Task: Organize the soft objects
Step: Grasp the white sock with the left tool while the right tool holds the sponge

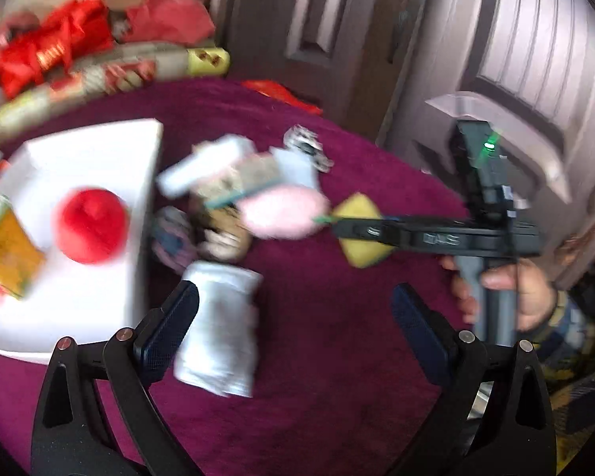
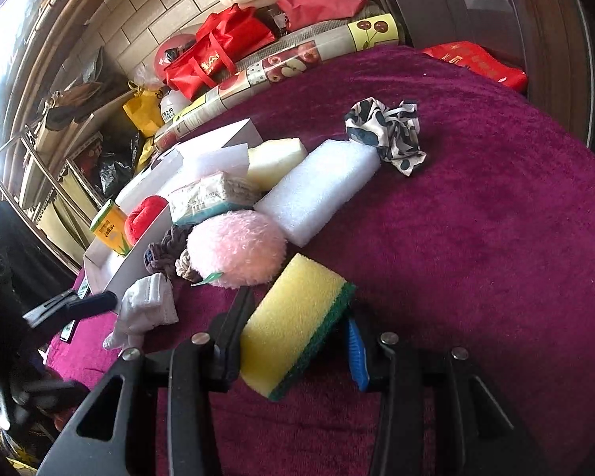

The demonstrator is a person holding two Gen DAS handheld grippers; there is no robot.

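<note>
My right gripper [image 2: 297, 337] is shut on a yellow sponge with a green scouring side [image 2: 293, 321], and holds it tilted over the purple cloth. In the left wrist view that sponge [image 1: 361, 254] sits at the tip of the right gripper [image 1: 349, 230]. My left gripper [image 1: 293, 317] is open, with a white fabric piece [image 1: 218, 333] lying beside its left finger. A pile holds a pink fluffy ball [image 2: 236, 250], a white foam block [image 2: 317, 190], a pale sponge [image 2: 275, 160], a tissue pack [image 2: 202, 198] and braided bands [image 2: 166, 254]. The white box [image 2: 146, 182] contains a red soft item [image 2: 144, 214].
A yellow-green packet [image 2: 109, 230] stands in the box. A black-and-white cloth [image 2: 388, 135] lies behind the foam. Red bags [image 2: 218, 51] and a rolled patterned mat [image 2: 281, 59] line the far edge, near a door [image 1: 496, 59]. A hand [image 1: 507, 289] grips the right tool.
</note>
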